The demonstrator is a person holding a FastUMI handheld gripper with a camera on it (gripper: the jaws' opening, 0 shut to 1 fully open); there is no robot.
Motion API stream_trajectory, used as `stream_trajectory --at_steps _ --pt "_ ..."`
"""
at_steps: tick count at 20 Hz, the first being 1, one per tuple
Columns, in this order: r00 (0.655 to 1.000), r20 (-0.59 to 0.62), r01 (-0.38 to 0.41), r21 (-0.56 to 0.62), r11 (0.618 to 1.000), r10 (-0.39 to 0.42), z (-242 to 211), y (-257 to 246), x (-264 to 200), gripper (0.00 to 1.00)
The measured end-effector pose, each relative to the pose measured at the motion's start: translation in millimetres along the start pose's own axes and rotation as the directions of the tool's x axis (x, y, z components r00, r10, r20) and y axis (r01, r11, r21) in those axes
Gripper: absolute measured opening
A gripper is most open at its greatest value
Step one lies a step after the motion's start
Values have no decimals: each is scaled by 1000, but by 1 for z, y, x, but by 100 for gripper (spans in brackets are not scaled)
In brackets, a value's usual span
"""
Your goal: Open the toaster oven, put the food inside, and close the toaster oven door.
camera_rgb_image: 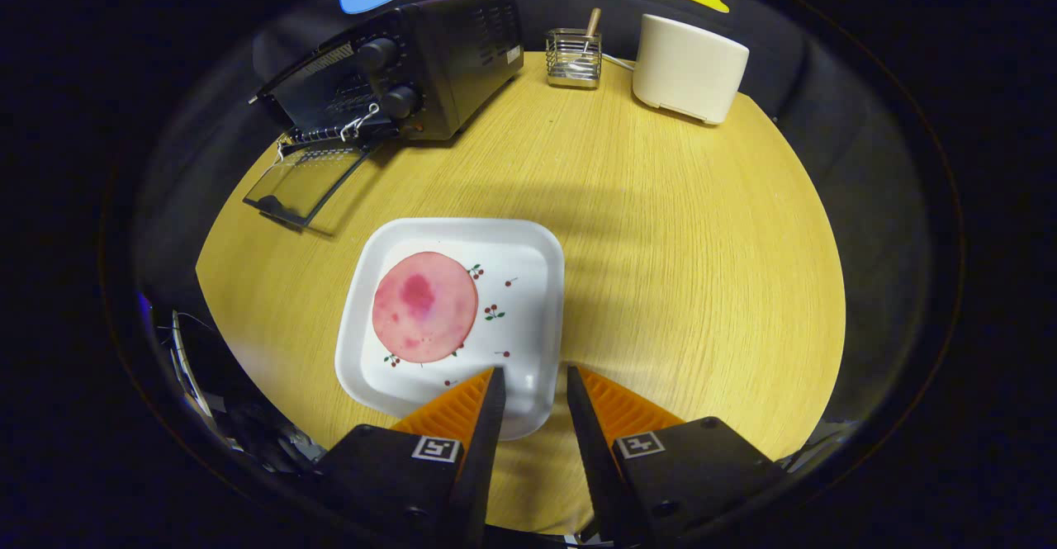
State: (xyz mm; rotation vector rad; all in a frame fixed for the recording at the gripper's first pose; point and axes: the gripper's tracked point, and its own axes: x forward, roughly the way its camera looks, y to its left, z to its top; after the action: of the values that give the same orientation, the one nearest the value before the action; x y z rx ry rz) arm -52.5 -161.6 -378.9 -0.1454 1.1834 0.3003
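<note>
gripper (535, 377): we see the jaws narrowly apart, holding nothing, over the near rim of the plate
food (424, 307): round pink slice, we find it lying on the white plate (528, 285), ahead-left of the fingers
toaster oven (405, 70): far across the table (702, 243)
oven door (304, 179): we see it folded down flat

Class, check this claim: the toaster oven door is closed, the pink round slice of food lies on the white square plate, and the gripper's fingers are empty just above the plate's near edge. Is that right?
Not quite. In the gripper view the toaster oven has its glass door folded down open onto the table. The rest holds: the pink slice lies on the white plate, and the gripper is open and empty at its near edge.
</note>
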Motion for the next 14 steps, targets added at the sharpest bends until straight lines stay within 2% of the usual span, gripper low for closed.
stream_trajectory --at_steps 1,3,5,7,9,10,11,14 --pt "1000 -17 -14 19 1000 14 -1 2 -3 53" --pt "999 -32 -2 76 997 4 -1 -3 1 37" --pt "999 -49 2 122 993 4 1 -4 -1 27" --pt "998 -55 -8 122 992 15 0 -3 1 22" --pt "999 -46 -17 118 993 23 1 -4 3 22" --pt "998 -59 -29 140 990 38 -4 0 3 14" --pt "997 -59 -42 157 987 52 -2 6 2 10" --pt "992 -77 -78 202 976 95 -7 13 1 6"
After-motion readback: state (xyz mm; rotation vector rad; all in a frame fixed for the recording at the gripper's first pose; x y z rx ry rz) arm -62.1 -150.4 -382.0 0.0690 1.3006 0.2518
